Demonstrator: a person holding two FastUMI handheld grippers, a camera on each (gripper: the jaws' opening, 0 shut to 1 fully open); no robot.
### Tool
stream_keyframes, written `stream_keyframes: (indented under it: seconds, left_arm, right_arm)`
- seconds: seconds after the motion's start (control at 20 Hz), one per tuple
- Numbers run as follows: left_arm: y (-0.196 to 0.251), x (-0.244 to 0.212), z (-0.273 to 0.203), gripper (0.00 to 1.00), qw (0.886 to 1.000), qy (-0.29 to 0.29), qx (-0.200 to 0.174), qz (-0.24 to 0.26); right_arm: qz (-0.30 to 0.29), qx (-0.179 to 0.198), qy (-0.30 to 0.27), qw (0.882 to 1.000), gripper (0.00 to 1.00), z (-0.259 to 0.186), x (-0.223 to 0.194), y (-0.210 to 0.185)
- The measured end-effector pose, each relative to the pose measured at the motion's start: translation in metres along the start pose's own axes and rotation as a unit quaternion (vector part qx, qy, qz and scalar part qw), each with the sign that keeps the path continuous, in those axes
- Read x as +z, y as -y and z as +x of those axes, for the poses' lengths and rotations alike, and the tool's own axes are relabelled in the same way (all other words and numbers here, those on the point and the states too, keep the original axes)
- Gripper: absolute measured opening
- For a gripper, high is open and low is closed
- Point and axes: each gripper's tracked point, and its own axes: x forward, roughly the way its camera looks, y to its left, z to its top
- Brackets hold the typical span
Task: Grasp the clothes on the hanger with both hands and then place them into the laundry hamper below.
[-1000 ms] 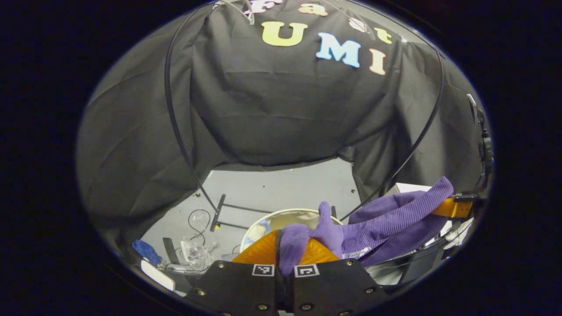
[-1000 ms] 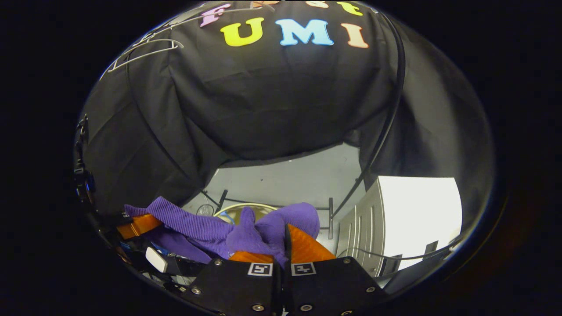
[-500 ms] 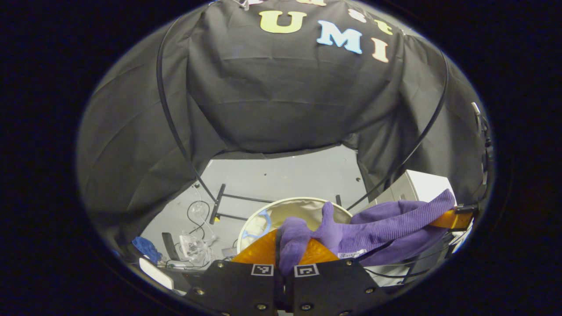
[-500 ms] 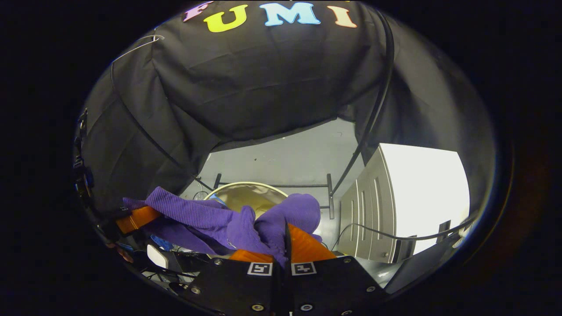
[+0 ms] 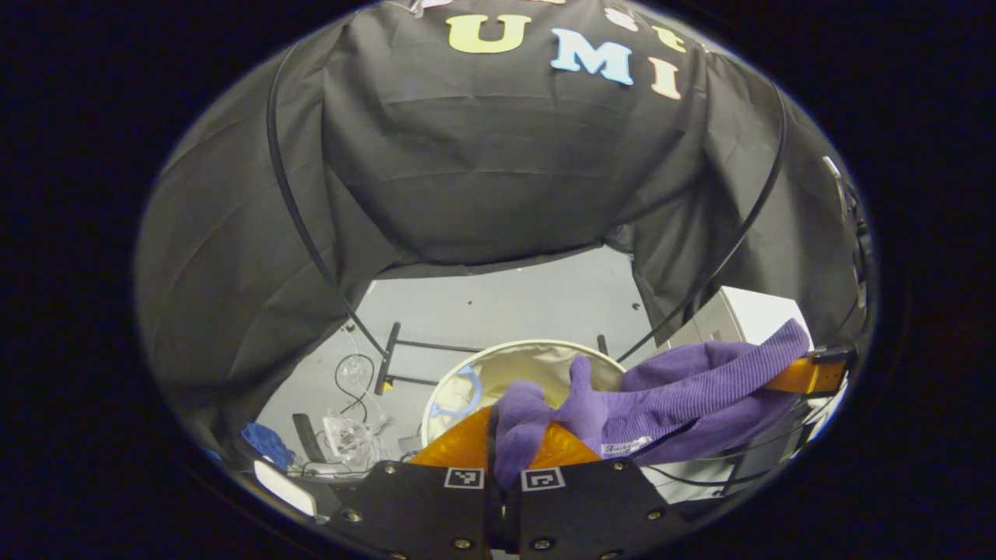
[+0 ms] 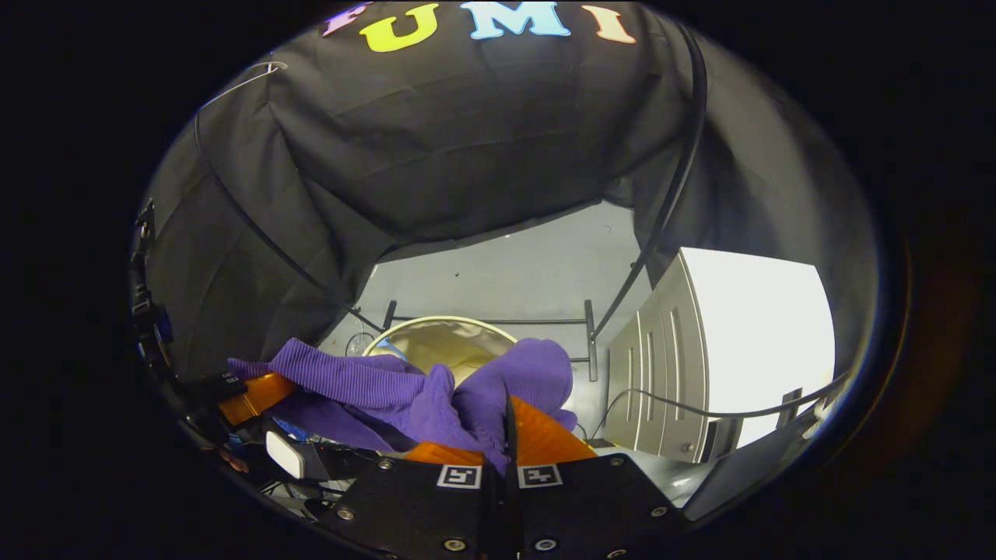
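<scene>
A purple ribbed garment [image 5: 685, 389] stretches between my two grippers above the floor. My left gripper [image 5: 504, 443] is shut on one bunched end of it, its orange fingers [image 5: 459, 443] pressed together on the cloth. My right gripper [image 6: 506, 435] is shut on the other end of the garment [image 6: 373, 385]. The right gripper's orange finger shows far right in the left gripper view [image 5: 801, 376], and the left gripper's at the left of the right gripper view [image 6: 253, 394]. Below the cloth stands the round cream laundry hamper [image 5: 513, 359], open-topped [image 6: 440, 342]. A white hanger [image 6: 241, 78] hangs high on the left.
A white cabinet [image 6: 747, 342] stands right of the hamper. Black rack feet [image 5: 389, 362] rest on the grey floor behind it. Cables, clear plastic and a blue item [image 5: 268, 443] lie on the floor at left. A black cable [image 6: 669, 202] hangs along the booth wall.
Both grippers, still holding the garment, have come lower and tilted downward. The hamper and floor now show larger and higher in both views, and the hanger has slid up toward the top edge.
</scene>
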Motion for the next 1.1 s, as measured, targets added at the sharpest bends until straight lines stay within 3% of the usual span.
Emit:
stream_keyframes:
  seconds: [0.25,0.4,0.5,0.55,0.6,0.8,0.85,1.0,1.1]
  left_arm:
    - [0.004,-0.007,0.001,0.02,1.0,-0.009,-0.008,-0.013]
    - [0.0,-0.006,-0.003,0.08,1.0,-0.007,-0.001,0.016]
    - [0.001,0.0,-0.011,0.08,1.0,0.0,-0.005,0.019]
    - [0.002,0.002,-0.016,0.1,1.0,0.005,-0.011,0.012]
    - [0.0,0.004,-0.019,0.26,1.0,0.008,-0.012,0.008]
    - [-0.008,0.008,-0.021,0.63,1.0,0.02,-0.003,0.005]
    - [-0.01,0.009,-0.02,0.72,1.0,0.022,0.003,0.009]
    - [-0.01,0.023,-0.03,0.96,0.999,0.032,0.012,0.031]
    - [-0.005,0.037,-0.042,0.97,0.998,0.043,0.014,0.044]
  right_arm:
    - [-0.008,-0.005,-0.019,1.0,0.06,-0.006,-0.005,-0.005]
    - [-0.014,-0.003,-0.029,0.999,0.1,-0.011,-0.006,-0.01]
    - [-0.006,0.004,-0.03,1.0,0.15,-0.017,-0.003,-0.016]
    - [-0.001,0.009,-0.027,1.0,0.23,-0.021,0.002,-0.02]
    - [0.001,0.011,-0.023,1.0,0.28,-0.024,0.007,-0.023]
    - [-0.009,-0.009,0.006,1.0,0.78,-0.041,0.028,-0.008]
    - [-0.007,-0.019,0.016,1.0,0.95,-0.047,0.035,0.0]
    - [0.002,-0.041,0.045,0.998,0.96,-0.065,0.052,0.026]
    - [0.011,-0.054,0.069,0.996,0.96,-0.079,0.065,0.047]
